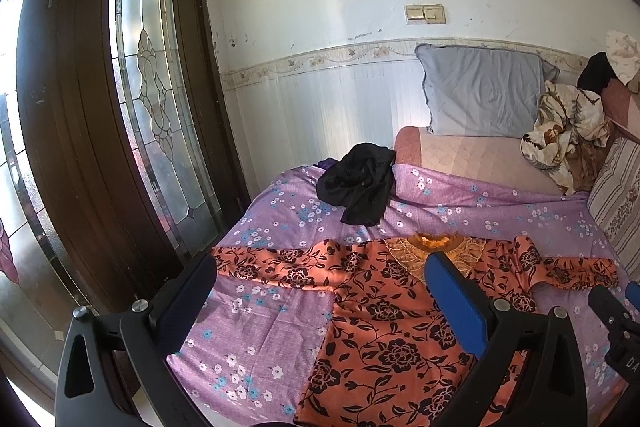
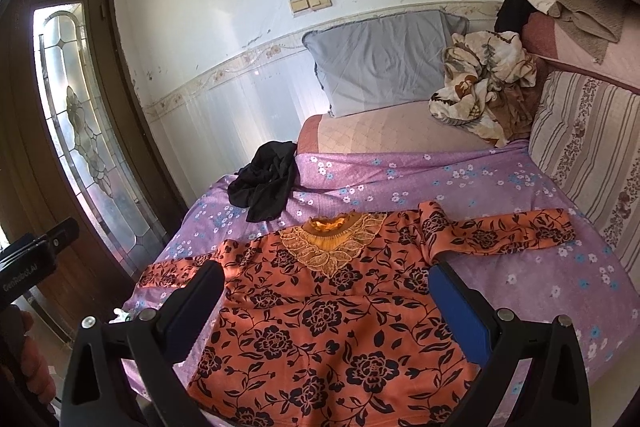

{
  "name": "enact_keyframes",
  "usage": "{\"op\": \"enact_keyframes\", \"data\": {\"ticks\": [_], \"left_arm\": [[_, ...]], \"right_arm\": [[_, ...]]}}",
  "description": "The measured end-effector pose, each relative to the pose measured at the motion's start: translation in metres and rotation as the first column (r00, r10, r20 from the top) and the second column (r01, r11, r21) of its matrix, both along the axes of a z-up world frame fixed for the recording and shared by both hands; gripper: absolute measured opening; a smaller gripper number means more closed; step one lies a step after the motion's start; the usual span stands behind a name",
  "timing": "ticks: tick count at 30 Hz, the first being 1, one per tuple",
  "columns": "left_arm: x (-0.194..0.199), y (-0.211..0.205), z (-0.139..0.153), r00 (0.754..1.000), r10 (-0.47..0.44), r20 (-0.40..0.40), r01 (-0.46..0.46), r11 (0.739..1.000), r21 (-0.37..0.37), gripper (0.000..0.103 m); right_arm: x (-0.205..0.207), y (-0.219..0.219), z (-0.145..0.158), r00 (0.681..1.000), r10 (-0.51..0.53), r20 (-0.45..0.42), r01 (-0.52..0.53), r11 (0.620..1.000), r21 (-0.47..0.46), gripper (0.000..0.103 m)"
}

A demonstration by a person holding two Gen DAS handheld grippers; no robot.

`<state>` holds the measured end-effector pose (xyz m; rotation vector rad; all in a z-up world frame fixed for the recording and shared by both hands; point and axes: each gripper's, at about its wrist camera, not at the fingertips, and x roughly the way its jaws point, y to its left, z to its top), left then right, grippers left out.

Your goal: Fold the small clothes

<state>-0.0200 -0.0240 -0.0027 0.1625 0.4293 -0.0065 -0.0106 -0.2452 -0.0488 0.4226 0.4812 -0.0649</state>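
An orange blouse (image 2: 320, 311) with black flowers and a lace collar lies flat, sleeves spread, on the bed's purple floral sheet (image 2: 500, 179). The left gripper (image 1: 320, 301) and the right gripper (image 2: 326, 303) both hover above it, jaws wide apart and empty. The left gripper's body reads "GenRobot.AI" in the right wrist view. A crumpled black garment (image 1: 356, 183) lies beyond the collar, near a grey pillow (image 1: 480, 91).

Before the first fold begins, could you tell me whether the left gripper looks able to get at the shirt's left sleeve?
Probably yes. The left gripper is open above the orange shirt with black flowers, and its left sleeve lies flat on the purple flowered sheet with nothing on it.
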Motion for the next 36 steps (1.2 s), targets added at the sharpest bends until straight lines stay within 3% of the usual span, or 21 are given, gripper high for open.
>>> {"op": "enact_keyframes", "data": {"ticks": [5,12,15,17,19,21,23,26,28,30,32,36], "left_arm": [[0.012,-0.006,-0.011,1.0,-0.005,-0.024,0.005,1.0,0.01,0.103],[0.066,-0.02,-0.047,0.996,-0.009,-0.086,0.01,1.0,0.017,0.103],[0.11,-0.028,-0.086,0.986,-0.007,-0.165,0.01,1.0,0.019,0.103],[0.151,-0.035,-0.131,0.961,-0.002,-0.276,0.009,1.0,0.024,0.103],[0.186,-0.041,-0.177,0.923,-0.001,-0.385,0.01,1.0,0.022,0.103],[0.217,-0.051,-0.228,0.887,0.035,-0.46,-0.005,0.998,0.067,0.103],[0.234,-0.062,-0.259,0.877,0.054,-0.478,-0.009,0.995,0.095,0.103],[0.252,-0.073,-0.285,0.877,0.033,-0.48,0.002,0.997,0.071,0.103],[0.263,-0.083,-0.3,0.869,0.021,-0.495,0.008,0.998,0.056,0.103],[0.275,-0.087,-0.315,0.844,0.027,-0.535,0.002,0.999,0.053,0.103],[0.286,-0.094,-0.327,0.821,0.026,-0.57,-0.001,0.999,0.045,0.103],[0.287,-0.101,-0.325,0.842,0.032,-0.539,-0.001,0.998,0.059,0.103]], "right_arm": [[0.005,-0.011,-0.008,1.0,-0.022,-0.02,0.022,1.0,0.017,0.103],[0.033,-0.037,-0.04,0.992,-0.074,-0.101,0.079,0.995,0.053,0.103],[0.048,-0.065,-0.064,0.987,-0.101,-0.128,0.114,0.989,0.095,0.103],[0.058,-0.103,-0.093,0.976,-0.141,-0.165,0.17,0.97,0.173,0.103],[0.062,-0.147,-0.129,0.967,-0.171,-0.191,0.223,0.929,0.297,0.103],[0.061,-0.195,-0.169,0.944,-0.227,-0.24,0.31,0.862,0.401,0.103],[0.052,-0.245,-0.211,0.909,-0.303,-0.286,0.411,0.768,0.491,0.103],[0.035,-0.301,-0.253,0.86,-0.406,-0.31,0.508,0.617,0.601,0.102],[0.032,-0.332,-0.275,0.831,-0.458,-0.315,0.54,0.53,0.653,0.095],[0.036,-0.36,-0.296,0.797,-0.5,-0.337,0.573,0.452,0.684,0.081],[0.046,-0.379,-0.311,0.77,-0.53,-0.356,0.597,0.403,0.693,0.074],[0.069,-0.41,-0.334,0.718,-0.575,-0.393,0.654,0.362,0.664,0.067]]}}
